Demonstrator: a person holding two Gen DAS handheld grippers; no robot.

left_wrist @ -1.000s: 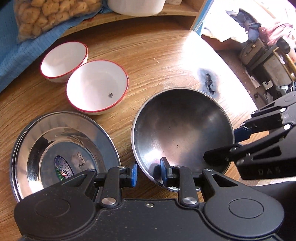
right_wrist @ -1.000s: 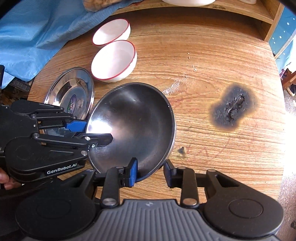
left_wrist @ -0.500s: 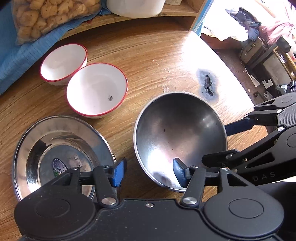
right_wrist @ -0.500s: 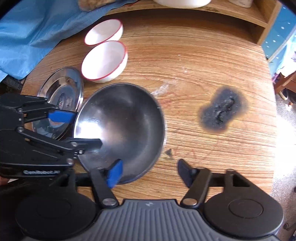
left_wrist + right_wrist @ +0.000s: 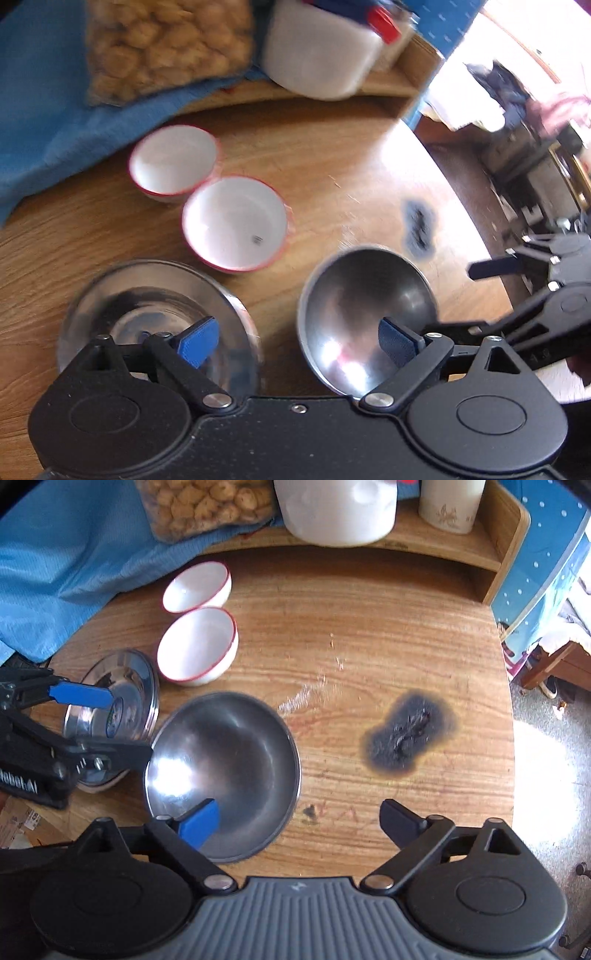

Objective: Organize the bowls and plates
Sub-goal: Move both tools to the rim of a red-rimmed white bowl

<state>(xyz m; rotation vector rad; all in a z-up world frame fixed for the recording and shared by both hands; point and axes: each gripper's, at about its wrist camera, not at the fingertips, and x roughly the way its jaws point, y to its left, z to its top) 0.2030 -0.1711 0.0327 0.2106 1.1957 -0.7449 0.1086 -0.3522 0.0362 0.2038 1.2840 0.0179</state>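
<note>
A steel bowl [image 5: 365,306] [image 5: 225,771] rests on the wooden table, right of a stack of steel plates [image 5: 147,306] [image 5: 122,701]. Behind them stand two white bowls with red rims, one near [image 5: 236,221] [image 5: 197,646] and one far [image 5: 173,158] [image 5: 197,587]. My left gripper [image 5: 297,343] [image 5: 125,725] hovers over the steel bowl's left rim, jaws opening and touching nothing. My right gripper [image 5: 299,821] [image 5: 454,299] hangs over the bowl's near right rim, jaws also opening, pads off the metal.
A black burn mark [image 5: 406,734] scars the table right of the steel bowl. At the back a low shelf carries a white jar [image 5: 340,509] and a bag of brown snacks [image 5: 207,502]. Blue cloth [image 5: 55,572] drapes at the left. The table ends at the right.
Both grippers have let go of the steel bowl's rim, spread wide and lifted. The bowl stays on the table.
</note>
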